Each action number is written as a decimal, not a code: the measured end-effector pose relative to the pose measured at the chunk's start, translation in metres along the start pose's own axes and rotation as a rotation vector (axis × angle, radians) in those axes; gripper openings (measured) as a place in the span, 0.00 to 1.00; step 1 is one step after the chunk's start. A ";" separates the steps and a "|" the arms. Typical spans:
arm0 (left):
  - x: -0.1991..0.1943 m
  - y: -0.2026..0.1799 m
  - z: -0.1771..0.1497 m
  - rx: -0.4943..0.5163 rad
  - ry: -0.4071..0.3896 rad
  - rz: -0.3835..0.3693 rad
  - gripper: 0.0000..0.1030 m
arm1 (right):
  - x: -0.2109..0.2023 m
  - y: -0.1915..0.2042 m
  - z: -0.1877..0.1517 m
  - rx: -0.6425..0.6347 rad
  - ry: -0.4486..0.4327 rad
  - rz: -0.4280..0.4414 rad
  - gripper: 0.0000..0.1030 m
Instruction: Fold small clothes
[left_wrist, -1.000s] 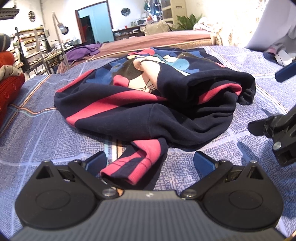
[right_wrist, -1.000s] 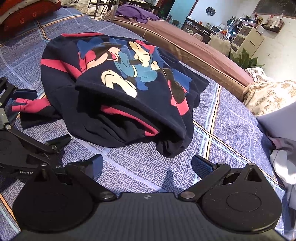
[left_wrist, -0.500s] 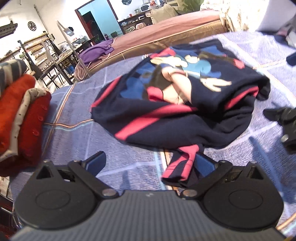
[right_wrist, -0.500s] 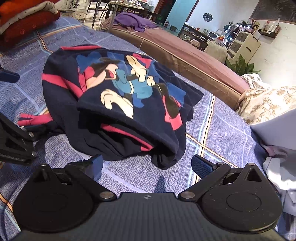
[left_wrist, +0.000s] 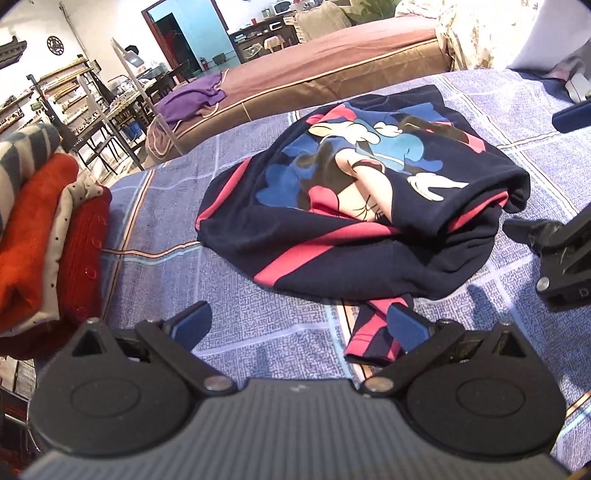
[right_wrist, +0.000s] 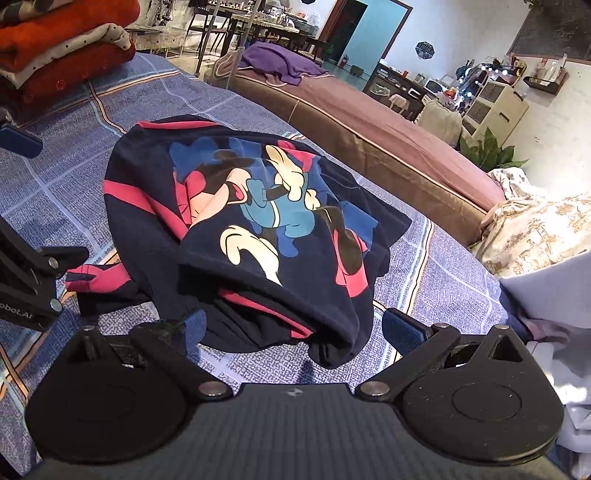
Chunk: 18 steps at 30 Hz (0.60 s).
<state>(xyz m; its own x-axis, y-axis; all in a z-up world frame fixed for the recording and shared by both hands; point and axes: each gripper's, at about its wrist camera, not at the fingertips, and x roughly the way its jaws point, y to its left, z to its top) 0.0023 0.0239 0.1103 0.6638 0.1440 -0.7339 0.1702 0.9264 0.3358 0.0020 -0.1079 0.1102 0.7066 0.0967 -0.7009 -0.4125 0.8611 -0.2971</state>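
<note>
While the blue patterned bedspread (left_wrist: 258, 325) carries everything, the navy cartoon-print sweatshirt (left_wrist: 351, 206) lies bunched at its middle, roughly doubled over. Left of the sweatshirt sits a stack of folded clothes (left_wrist: 44, 236). One red-striped sleeve cuff (left_wrist: 373, 332) trails from the sweatshirt's near edge. The left gripper (left_wrist: 299, 325) hangs spread wide, its right finger just beside that cuff; the right gripper (right_wrist: 291, 328), equally spread, straddles the sweatshirt's near hem. Best to pinch the cuff squarely and lay the sleeve flat across the body before folding further.
</note>
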 end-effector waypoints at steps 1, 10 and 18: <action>0.000 0.000 0.000 0.000 0.003 -0.002 1.00 | -0.001 0.000 0.000 0.000 0.001 0.002 1.00; -0.001 -0.001 -0.002 -0.027 0.020 -0.016 1.00 | -0.005 0.002 0.001 0.004 0.005 0.011 1.00; 0.001 0.003 -0.006 -0.071 0.031 -0.022 1.00 | -0.008 0.000 -0.004 0.041 0.001 0.008 1.00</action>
<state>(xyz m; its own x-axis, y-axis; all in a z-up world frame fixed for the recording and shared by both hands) -0.0006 0.0286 0.1069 0.6376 0.1334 -0.7587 0.1313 0.9517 0.2777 -0.0060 -0.1101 0.1134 0.7029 0.1038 -0.7037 -0.3944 0.8801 -0.2642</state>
